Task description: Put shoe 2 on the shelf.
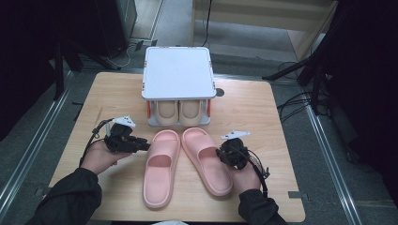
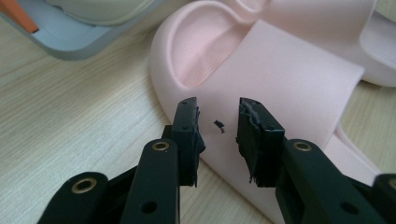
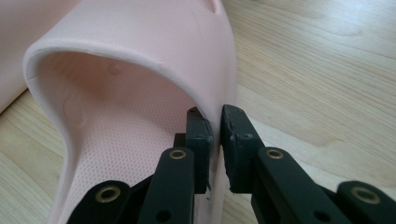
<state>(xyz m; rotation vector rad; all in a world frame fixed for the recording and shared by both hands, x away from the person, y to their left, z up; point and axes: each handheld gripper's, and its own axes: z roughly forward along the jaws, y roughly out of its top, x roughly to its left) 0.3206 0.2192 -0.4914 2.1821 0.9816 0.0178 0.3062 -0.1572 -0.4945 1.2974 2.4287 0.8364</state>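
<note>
Here the right gripper (image 3: 215,116) pinches the strap edge of the right pink slipper (image 1: 206,159) on the table (image 1: 263,112); seat that grip deeper before lifting (thin foam slips). The left gripper (image 2: 217,122) hovers half-open over the left pink slipper (image 2: 261,84).

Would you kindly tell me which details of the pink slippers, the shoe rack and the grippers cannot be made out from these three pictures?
- High view: the grey two-tier shoe rack has its white top hiding the heels of the beige slippers inside.
- High view: the right gripper has its jaws hidden by its own black body.
- Left gripper view: the left pink foam slipper has its heel cut off by the frame edge.
- Right gripper view: the right pink foam slipper has its strap wall between the jaws; real pinching is unclear.
</note>
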